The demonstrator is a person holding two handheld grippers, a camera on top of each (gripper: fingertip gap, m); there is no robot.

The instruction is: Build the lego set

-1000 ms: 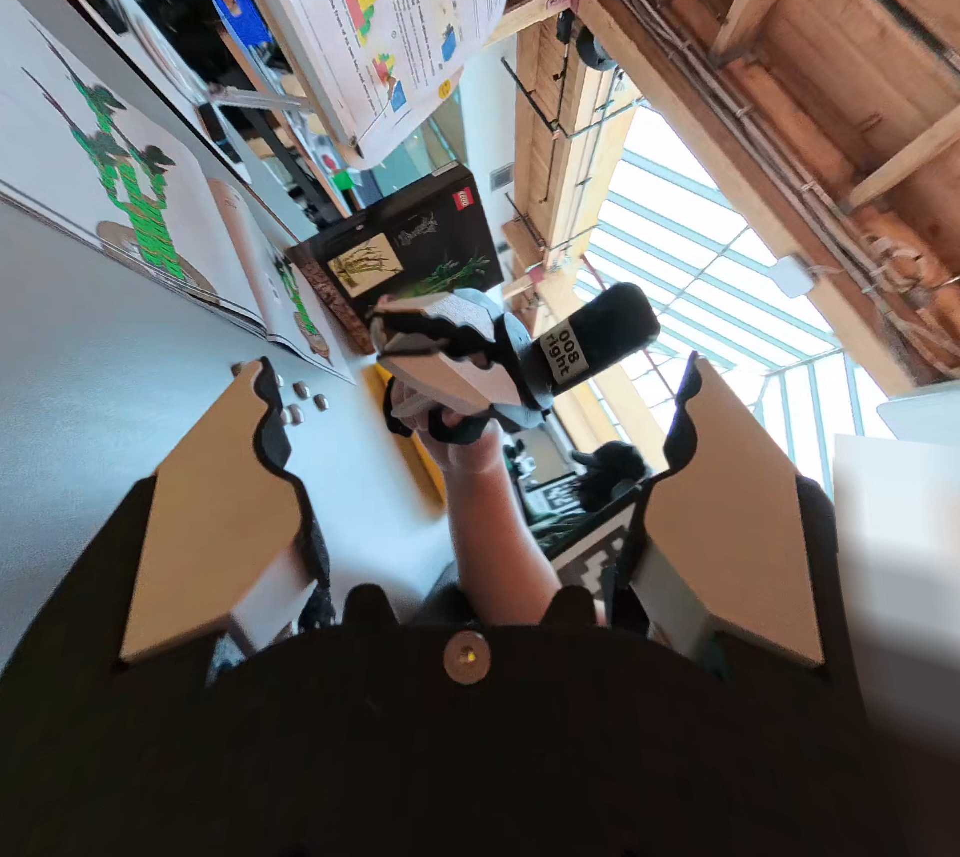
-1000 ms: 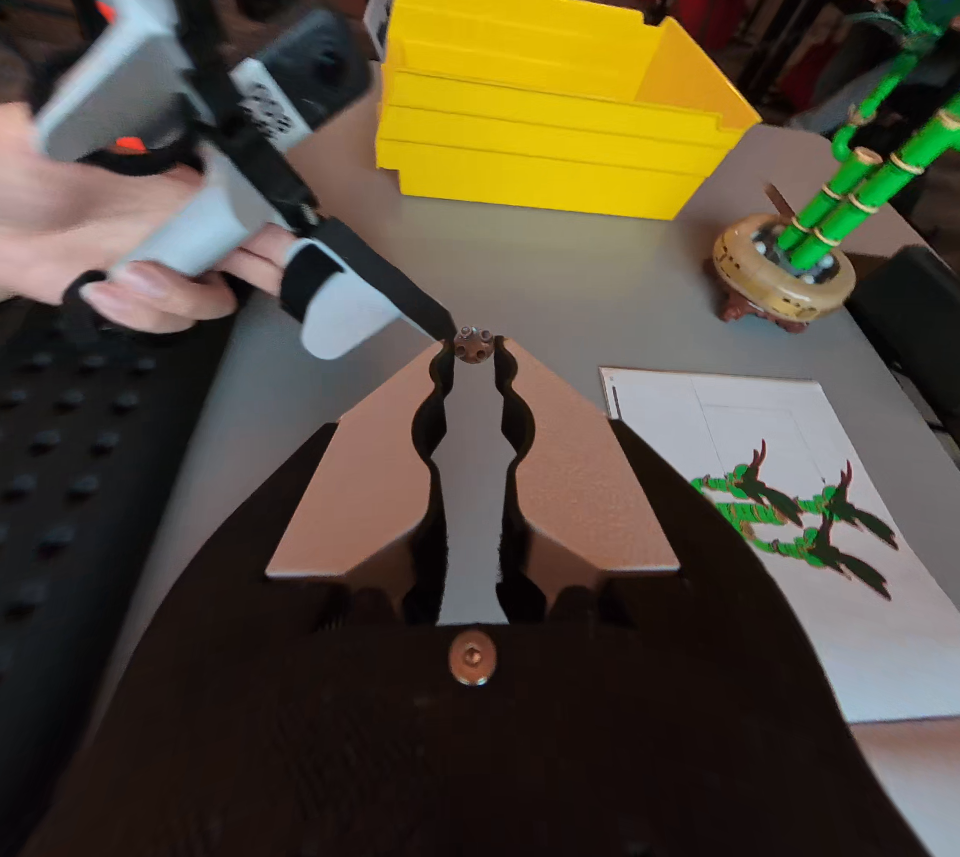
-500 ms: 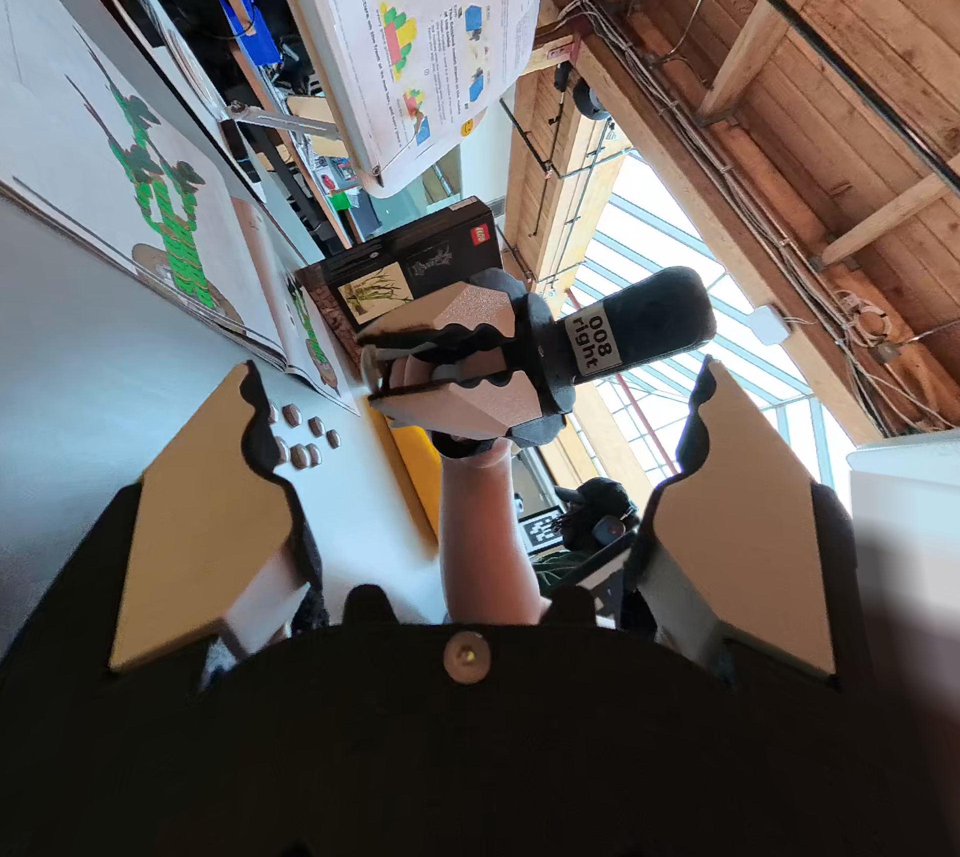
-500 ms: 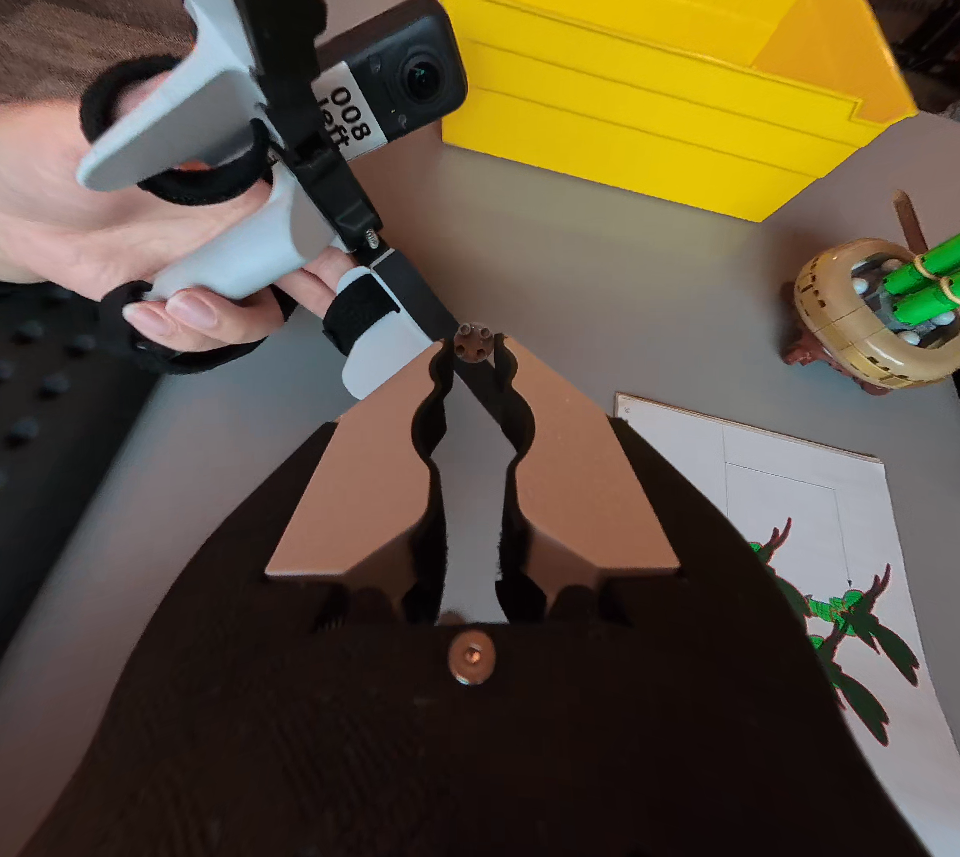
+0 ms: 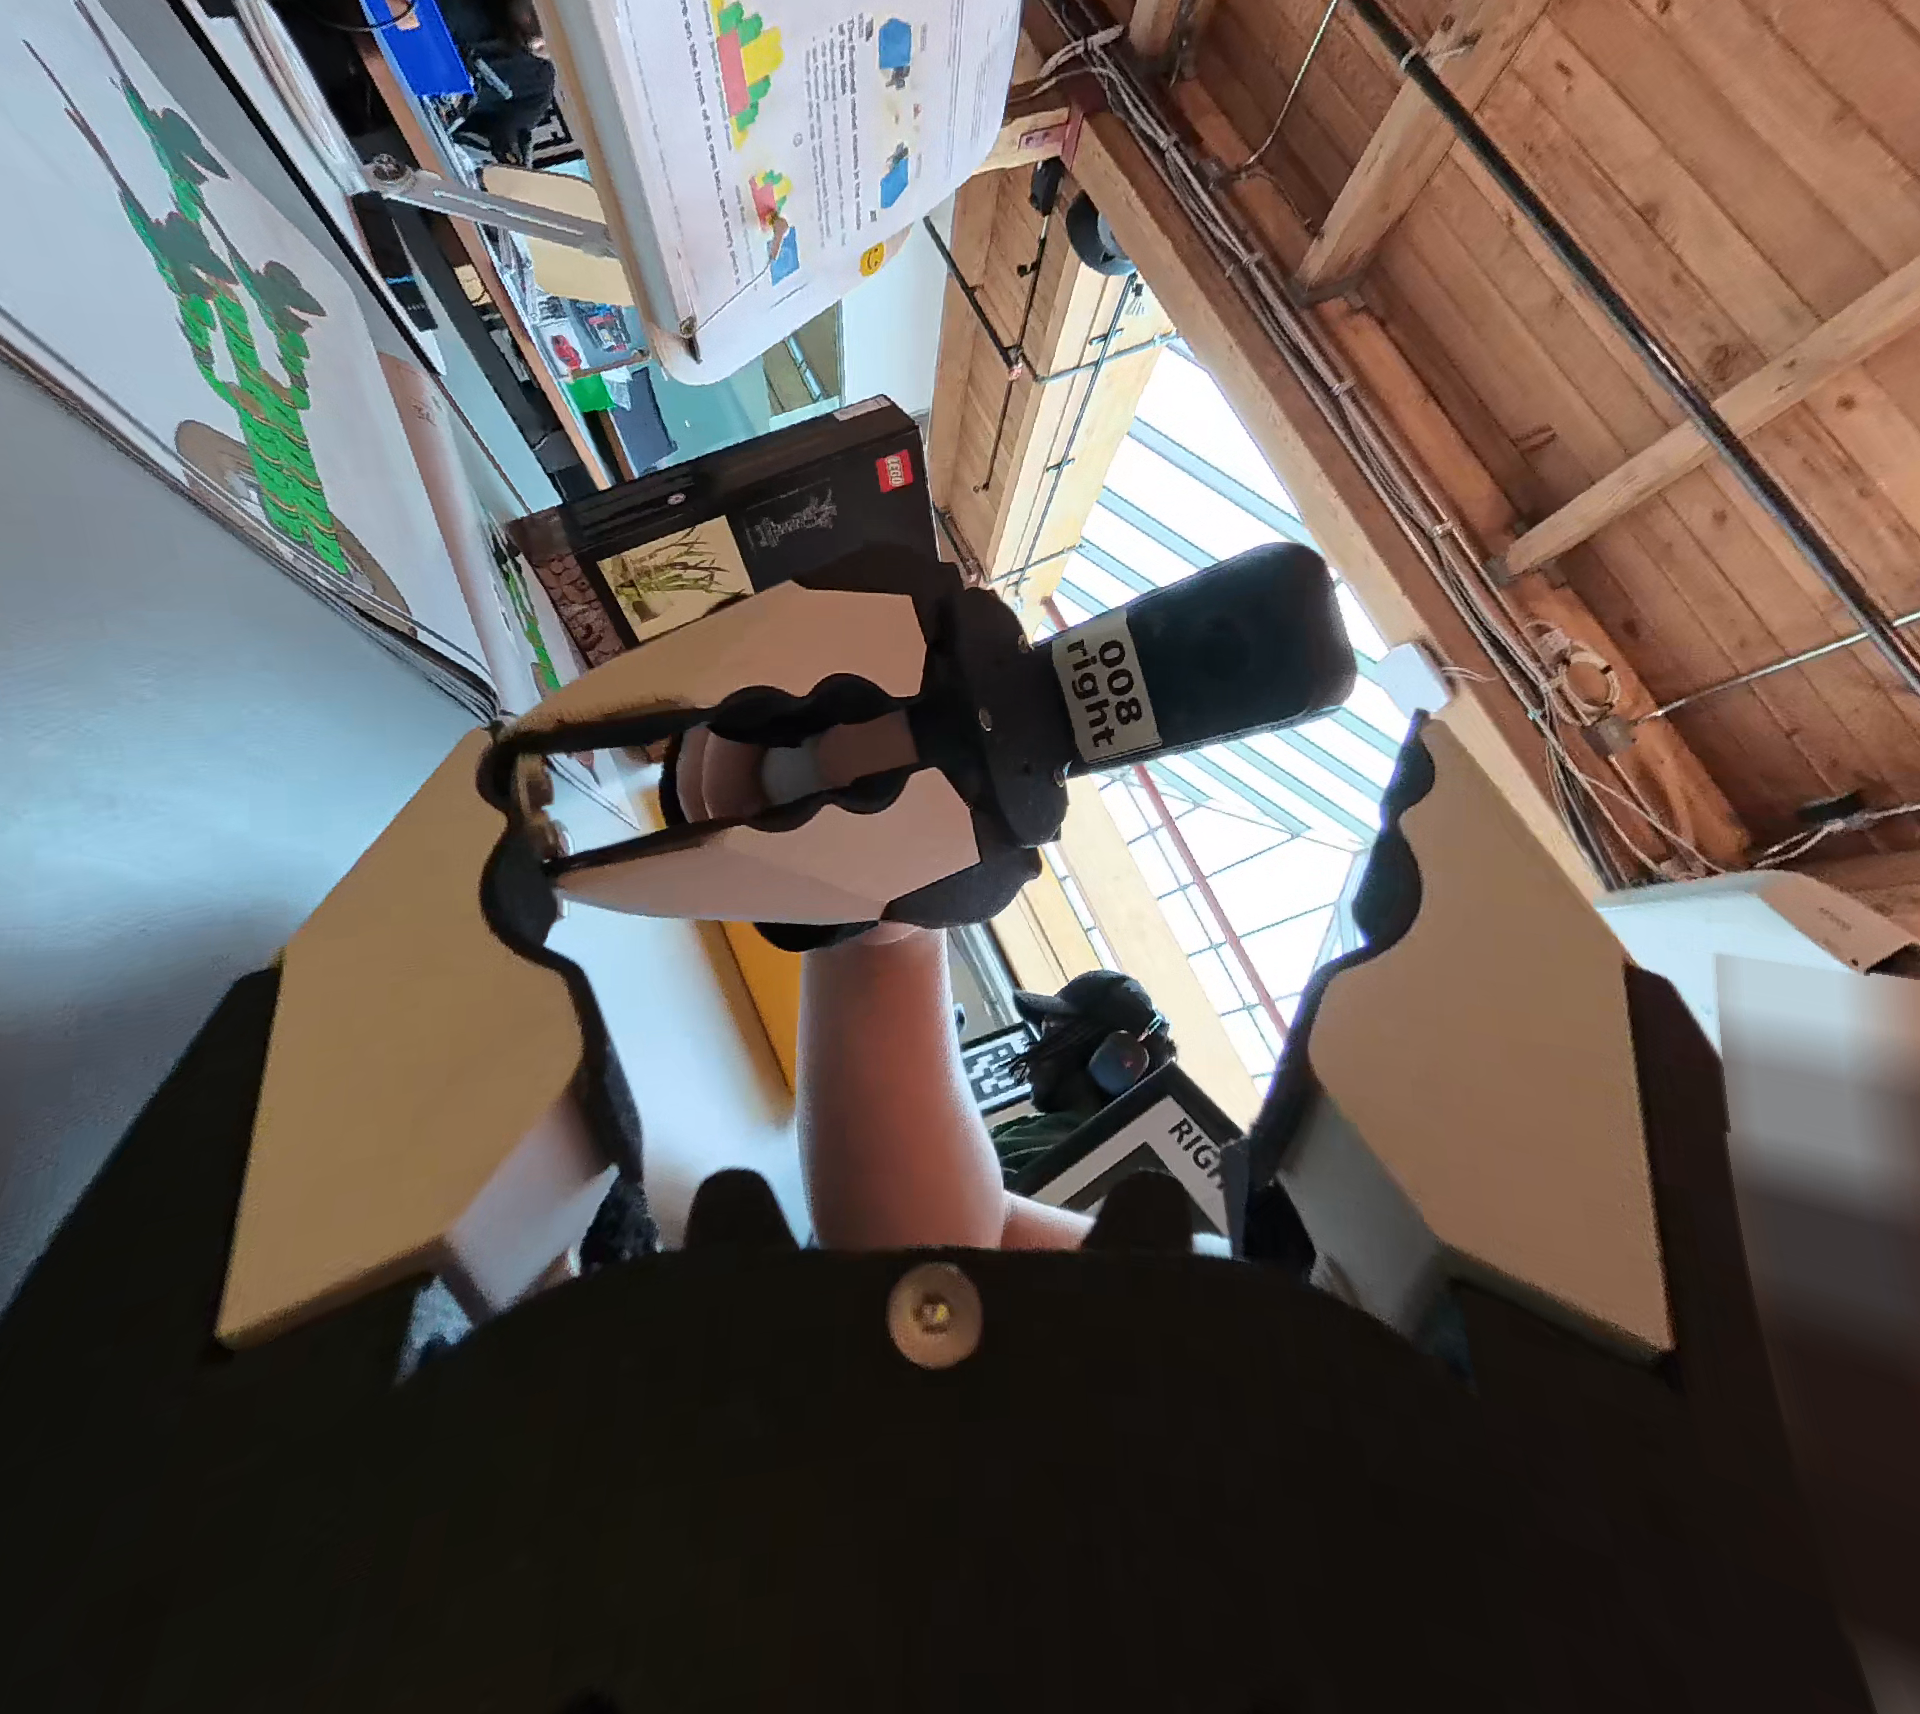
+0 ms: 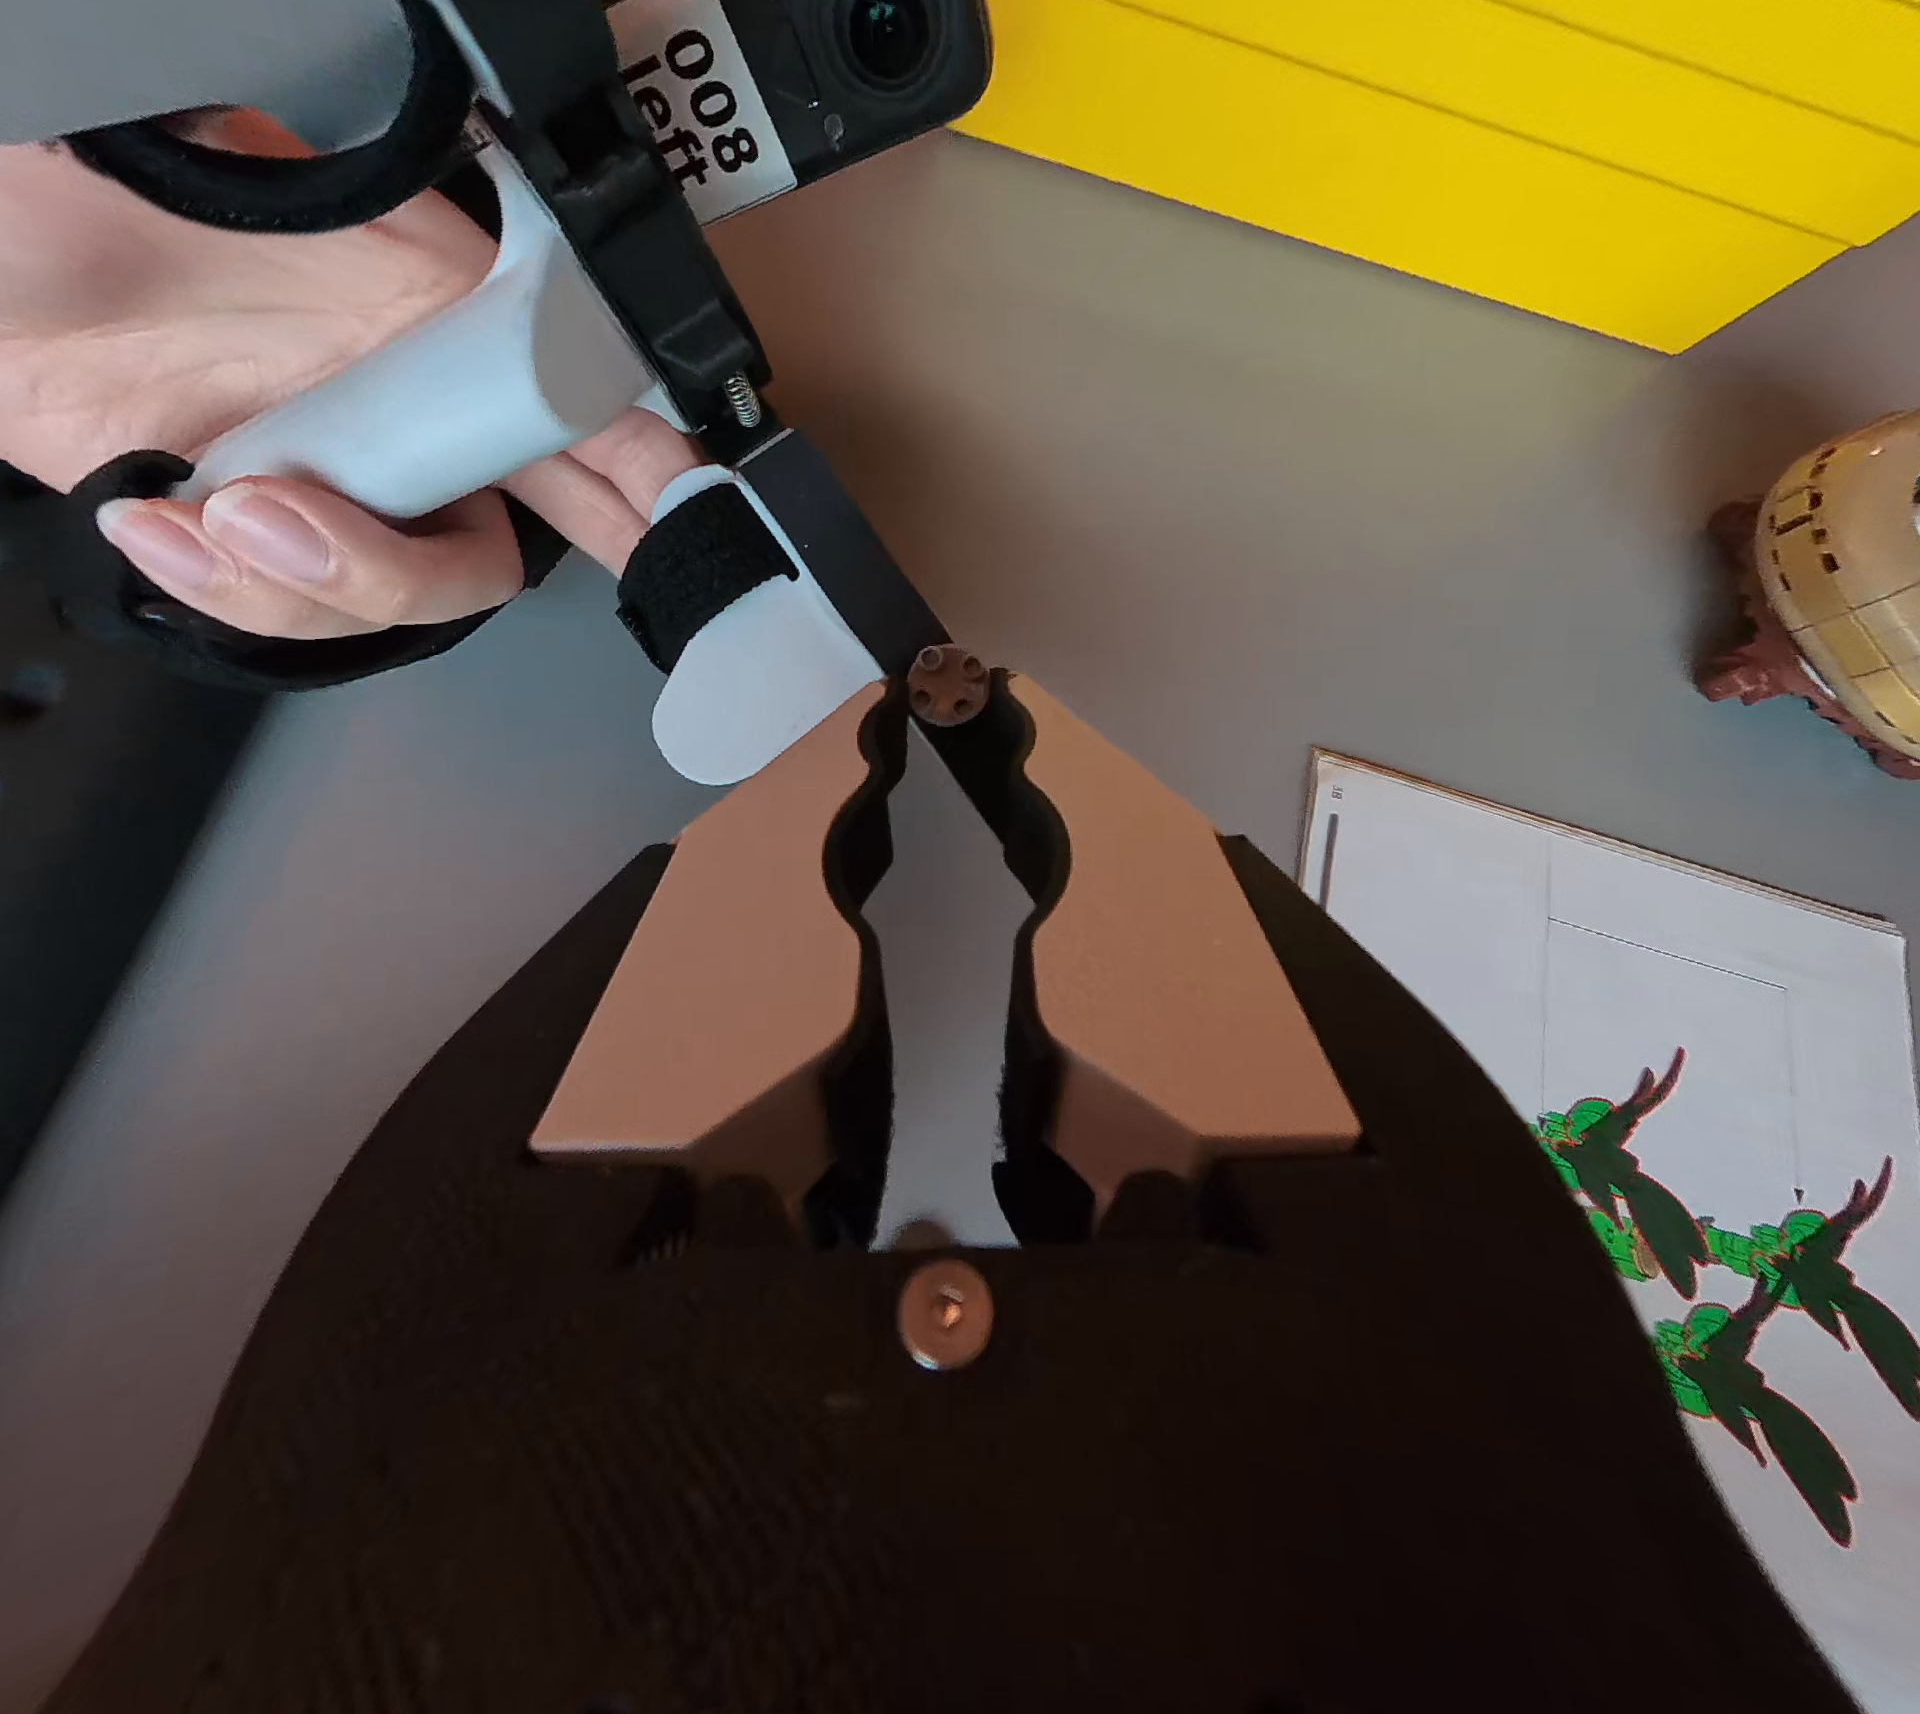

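The small round brown studded piece (image 6: pixel 948 685) is pinched at the tips of the right gripper (image 6: pixel 945 698), at twelve o'clock, with the wide-spread, empty left gripper (image 5: pixel 935 843) touching it from ten o'clock.

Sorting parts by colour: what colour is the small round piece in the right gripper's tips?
Brown round piece, clearest in the right wrist view.

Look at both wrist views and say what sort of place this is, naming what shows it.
Probably a workshop or lab: exposed timber ceiling with a skylight, cluttered benches behind, and a grey worktable holding a yellow parts bin.
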